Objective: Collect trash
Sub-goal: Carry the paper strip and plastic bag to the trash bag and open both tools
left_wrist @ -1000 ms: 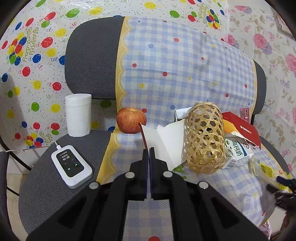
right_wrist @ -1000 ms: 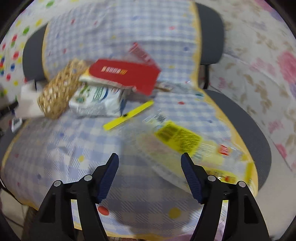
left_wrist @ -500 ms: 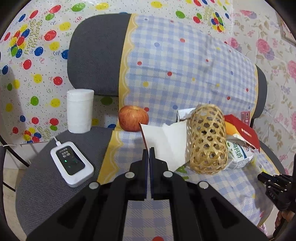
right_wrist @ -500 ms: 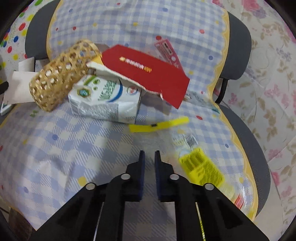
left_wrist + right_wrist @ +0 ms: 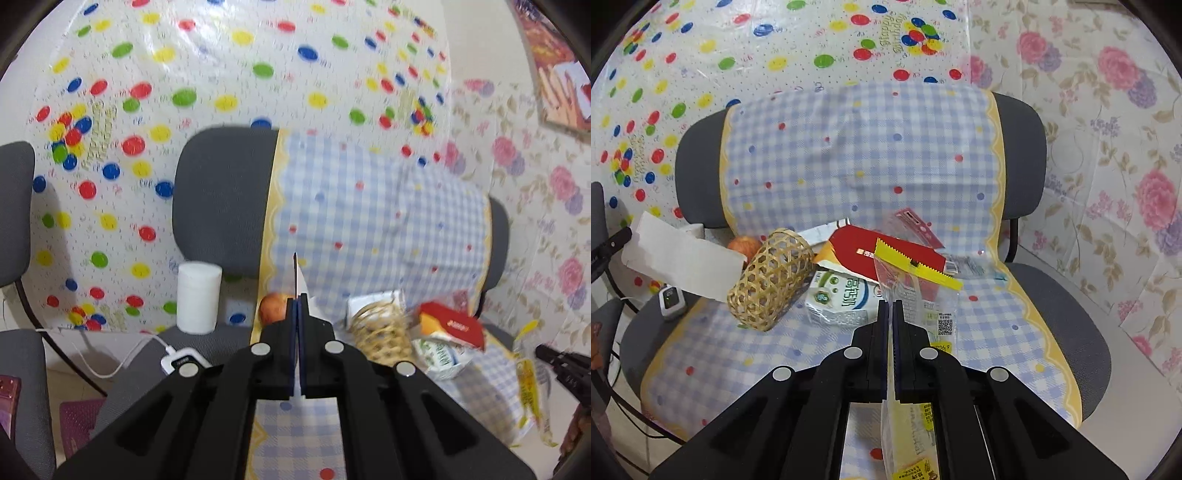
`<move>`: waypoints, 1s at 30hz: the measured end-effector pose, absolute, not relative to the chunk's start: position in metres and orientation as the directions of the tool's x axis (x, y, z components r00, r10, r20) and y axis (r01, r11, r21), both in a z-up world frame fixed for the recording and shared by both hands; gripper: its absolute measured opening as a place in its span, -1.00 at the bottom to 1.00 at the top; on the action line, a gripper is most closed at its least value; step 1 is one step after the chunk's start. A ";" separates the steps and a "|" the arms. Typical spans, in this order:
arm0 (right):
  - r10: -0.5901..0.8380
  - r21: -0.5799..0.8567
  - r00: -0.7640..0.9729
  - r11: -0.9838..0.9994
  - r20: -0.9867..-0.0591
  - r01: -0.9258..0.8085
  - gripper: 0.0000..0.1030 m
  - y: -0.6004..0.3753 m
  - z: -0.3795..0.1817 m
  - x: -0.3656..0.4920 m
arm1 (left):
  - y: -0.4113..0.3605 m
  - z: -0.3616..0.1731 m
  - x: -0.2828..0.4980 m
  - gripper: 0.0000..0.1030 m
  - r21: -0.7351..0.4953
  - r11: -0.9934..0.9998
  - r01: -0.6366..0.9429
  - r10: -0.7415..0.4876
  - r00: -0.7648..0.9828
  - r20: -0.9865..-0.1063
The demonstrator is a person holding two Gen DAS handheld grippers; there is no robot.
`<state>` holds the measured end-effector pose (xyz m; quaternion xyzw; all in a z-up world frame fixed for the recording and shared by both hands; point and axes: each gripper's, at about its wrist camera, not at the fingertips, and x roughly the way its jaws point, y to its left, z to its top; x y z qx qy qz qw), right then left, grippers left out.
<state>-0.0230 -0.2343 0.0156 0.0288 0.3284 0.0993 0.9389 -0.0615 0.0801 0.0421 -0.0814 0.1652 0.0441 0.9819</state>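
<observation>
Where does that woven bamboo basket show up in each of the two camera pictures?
Left wrist view: the woven bamboo basket lies low and right of centre, just right of the shut left gripper, blurred.
Right wrist view: it lies on its side left of centre, left of the right gripper.
Shared landmark: the white milk carton sits right beside the basket in both.

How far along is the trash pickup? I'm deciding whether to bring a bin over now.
Nothing looks binned yet. In hand: the left gripper is shut on a white paper sheet, and the right gripper on a clear plastic wrapper with a yellow strip. Left on the checked chair cover: a white milk carton and a red card sleeve.
</observation>
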 end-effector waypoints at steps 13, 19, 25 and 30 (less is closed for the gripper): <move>0.222 0.176 0.813 0.973 -0.539 -0.148 -0.95 -0.264 0.049 -0.077 | 0.017 0.105 -0.105 -1.00 -0.133 0.981 0.142 -0.162 0.975 -0.152; 0.214 0.206 0.815 0.971 -0.539 -0.119 -0.95 -0.287 0.048 -0.107 | -0.038 0.091 -0.112 -1.00 -0.119 0.944 0.308 -0.325 0.928 -0.183; 0.153 0.216 0.814 0.976 -0.561 -0.034 -0.94 -0.315 0.034 -0.146 | -0.096 0.063 -0.124 -1.00 -0.096 0.877 0.471 -0.479 0.840 -0.254; 0.085 0.224 0.792 0.972 -0.604 0.067 -0.94 -0.343 0.011 -0.176 | -0.142 0.033 -0.139 -1.00 -0.080 0.800 0.595 -0.584 0.740 -0.335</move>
